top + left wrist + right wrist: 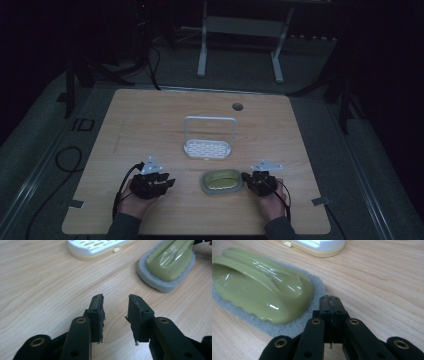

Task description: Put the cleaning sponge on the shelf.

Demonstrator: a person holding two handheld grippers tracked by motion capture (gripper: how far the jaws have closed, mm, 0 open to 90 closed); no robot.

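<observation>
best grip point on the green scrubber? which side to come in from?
Take the scrubber by its raised green plastic handle, pinching across the narrow width from above, probably with the right claw beside it. The grey pad underneath lies flat on the table, leaving no edge to get under; the glossy hump may be slippery.

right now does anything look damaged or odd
Slightly: the pads on the left gripper's fingers look frayed and chipped at their edges. The green scrubber lies flat and the white rack stands upright.

On the tabletop (pixel 150 125) the scrubber (pixel 221 181) lies between the left gripper (pixel 162 182) and the right gripper (pixel 248 181); the rack (pixel 209 148) stands just behind it.
</observation>
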